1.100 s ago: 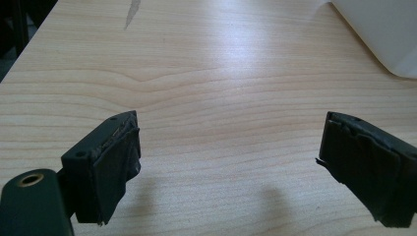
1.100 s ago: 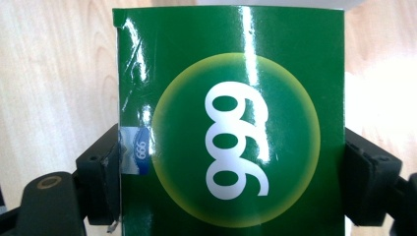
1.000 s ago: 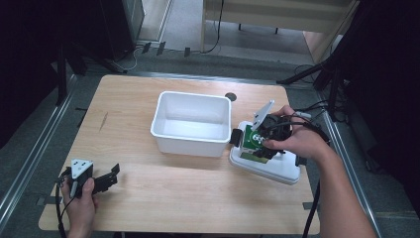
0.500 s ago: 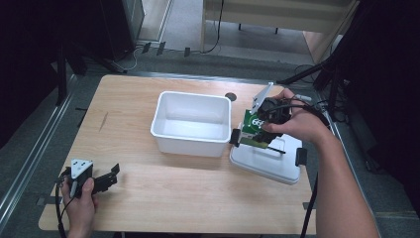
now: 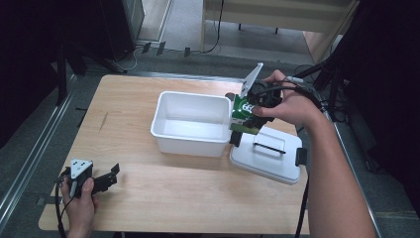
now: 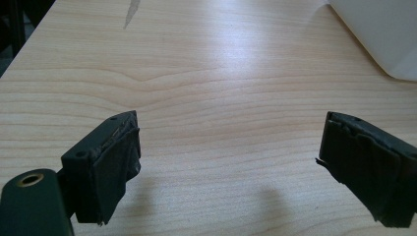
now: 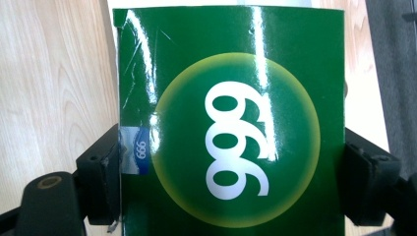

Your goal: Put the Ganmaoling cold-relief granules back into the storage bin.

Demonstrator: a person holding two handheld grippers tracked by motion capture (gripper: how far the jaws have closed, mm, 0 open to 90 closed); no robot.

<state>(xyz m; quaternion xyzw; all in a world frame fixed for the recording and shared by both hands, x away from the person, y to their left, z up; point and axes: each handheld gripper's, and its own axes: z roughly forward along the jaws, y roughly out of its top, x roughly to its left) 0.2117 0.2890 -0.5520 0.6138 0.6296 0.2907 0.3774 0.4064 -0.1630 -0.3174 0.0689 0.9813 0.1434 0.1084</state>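
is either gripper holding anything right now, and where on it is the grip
The right gripper holds a green box printed with 999, its jaws clamping the box's two opposite side edges. The left gripper holds nothing; its jaws stand open over the table.

— What is found in the way on the table?
— The middle is taken up by the white bin, with the lid just beside it.
— And free room?
— Bare wood is left along the left side and near edge.
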